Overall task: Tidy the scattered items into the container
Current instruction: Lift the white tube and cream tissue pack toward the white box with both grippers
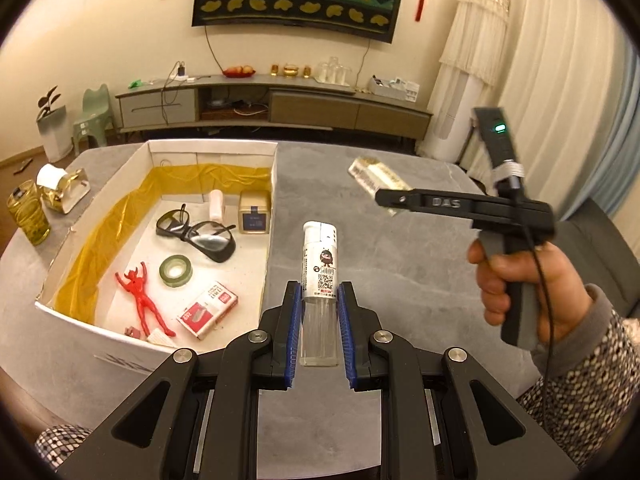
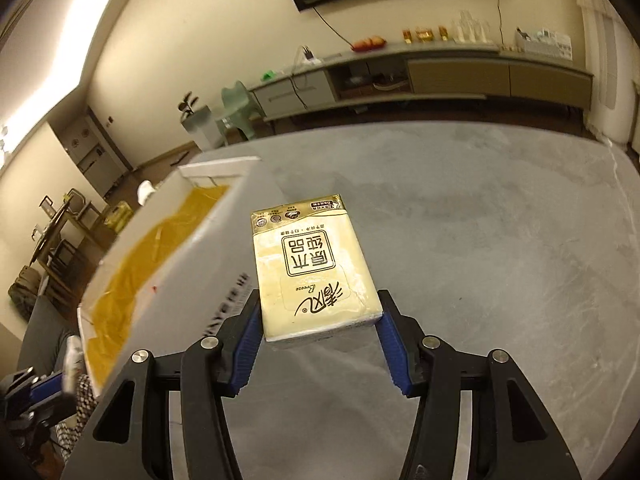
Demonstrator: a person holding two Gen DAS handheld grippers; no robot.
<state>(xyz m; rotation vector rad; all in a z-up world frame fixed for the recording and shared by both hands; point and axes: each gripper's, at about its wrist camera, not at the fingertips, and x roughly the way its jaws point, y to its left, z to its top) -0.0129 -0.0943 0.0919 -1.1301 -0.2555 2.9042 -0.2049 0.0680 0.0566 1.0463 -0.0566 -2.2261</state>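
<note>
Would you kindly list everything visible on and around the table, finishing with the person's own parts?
box: 1, white, yellow lining, table's left
glasses: 1, black, in box
tape roll: 1, green, in box
toy figure: 1, red, in box
staples box: 1, red-white, in box
small cube box: 1, gold, in box
small tube: 1, white, in box
lighter: 1, white-clear, in left tongs
tissue pack: 1, cream, in right tongs
glass: 1, yellow, left of box
table: 1, grey
left tongs: 1, black-blue, shut on lighter
right tongs: 1, black-blue, shut on tissue pack
right hand: 1, gripping handle
</note>
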